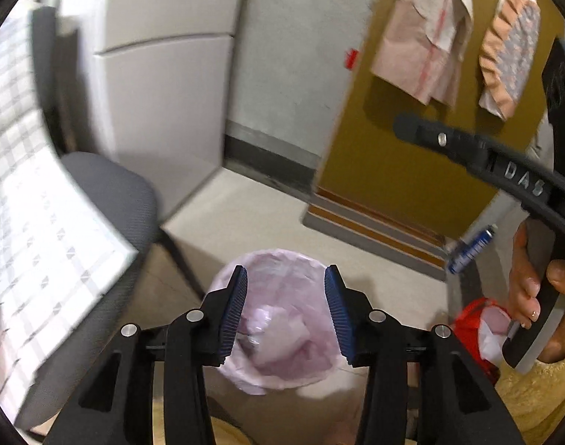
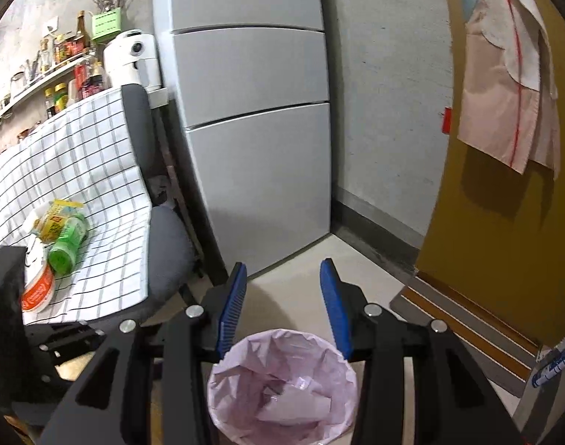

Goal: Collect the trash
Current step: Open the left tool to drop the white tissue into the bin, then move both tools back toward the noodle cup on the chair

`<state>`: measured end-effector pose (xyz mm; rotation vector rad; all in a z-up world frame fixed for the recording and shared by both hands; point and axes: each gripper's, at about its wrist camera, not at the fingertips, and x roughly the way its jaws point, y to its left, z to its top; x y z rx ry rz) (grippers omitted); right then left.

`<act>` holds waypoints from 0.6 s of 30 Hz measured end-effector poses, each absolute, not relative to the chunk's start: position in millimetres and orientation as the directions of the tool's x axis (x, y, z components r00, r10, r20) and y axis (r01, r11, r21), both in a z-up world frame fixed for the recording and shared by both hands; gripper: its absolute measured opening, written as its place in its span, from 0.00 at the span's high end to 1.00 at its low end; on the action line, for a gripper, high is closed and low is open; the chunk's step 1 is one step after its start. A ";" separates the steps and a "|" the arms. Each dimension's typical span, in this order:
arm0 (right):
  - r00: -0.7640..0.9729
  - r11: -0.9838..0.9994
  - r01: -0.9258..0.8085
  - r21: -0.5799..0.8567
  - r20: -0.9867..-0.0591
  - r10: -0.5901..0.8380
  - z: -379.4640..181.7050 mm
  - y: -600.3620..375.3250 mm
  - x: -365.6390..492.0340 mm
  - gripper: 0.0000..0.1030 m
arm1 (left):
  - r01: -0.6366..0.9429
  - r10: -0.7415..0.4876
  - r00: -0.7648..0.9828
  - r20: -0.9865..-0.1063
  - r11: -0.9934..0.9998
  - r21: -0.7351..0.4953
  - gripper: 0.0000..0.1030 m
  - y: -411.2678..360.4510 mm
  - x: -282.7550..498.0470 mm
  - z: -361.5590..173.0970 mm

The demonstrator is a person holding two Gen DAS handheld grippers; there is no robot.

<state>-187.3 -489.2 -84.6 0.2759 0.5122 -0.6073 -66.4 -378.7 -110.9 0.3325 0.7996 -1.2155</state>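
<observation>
A waste bin lined with a pink bag (image 1: 275, 257) stands on the floor, with crumpled pale wrappers (image 1: 282, 333) inside. My left gripper (image 1: 286, 278) hangs right above it, open, with nothing between the blue pads. My right gripper (image 2: 282, 270) is open too and holds nothing; it is over the far rim of the same bin (image 2: 282, 335). On the chair's checked cloth (image 2: 97, 170) lie a green bottle (image 2: 67, 244), a yellow packet (image 2: 56, 218) and an orange-and-white tub (image 2: 38, 291). A hand (image 1: 523, 289) holds the right tool's handle.
The grey chair (image 2: 167, 244) stands left of the bin, against a grey fridge (image 2: 253, 111). An ochre door (image 1: 393, 148) with hanging clothes is on the right. A red bag (image 1: 468, 319) and a blue-labelled tube (image 1: 471, 248) sit by the door. A shelf of bottles (image 2: 60, 66) runs behind the chair.
</observation>
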 end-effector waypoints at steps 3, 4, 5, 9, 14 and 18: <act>0.733 0.821 0.561 0.106 -0.525 -0.433 -81.0 -475.3 -174.8 0.60 | 0.890 -0.702 0.222 -0.677 0.429 -0.153 0.56 -346.5 -56.3 -95.7; 0.746 0.834 0.540 0.112 -0.522 -0.413 -79.8 -469.5 -169.3 0.60 | 0.880 -0.700 0.244 -0.671 0.451 -0.150 0.56 -336.9 -52.7 -92.4; 0.755 0.844 0.524 0.114 -0.521 -0.399 -79.3 -464.1 -165.0 0.60 | 0.863 -0.695 0.275 -0.664 0.483 -0.148 0.56 -322.1 -48.0 -88.8; 0.799 0.897 0.416 0.148 -0.531 -0.283 -79.4 -439.5 -136.6 0.60 | 0.790 -0.658 0.370 -0.655 0.595 -0.151 0.56 -269.2 -28.8 -80.6; 0.828 0.953 0.257 0.159 -0.545 -0.132 -75.6 -392.6 -88.0 0.60 | 0.656 -0.559 0.512 -0.652 0.745 -0.124 0.56 -197.0 -4.5 -72.8; 0.833 0.978 0.141 0.154 -0.552 -0.034 -71.6 -355.2 -50.5 0.60 | 0.508 -0.429 0.614 -0.663 0.857 -0.084 0.56 -146.2 16.1 -71.2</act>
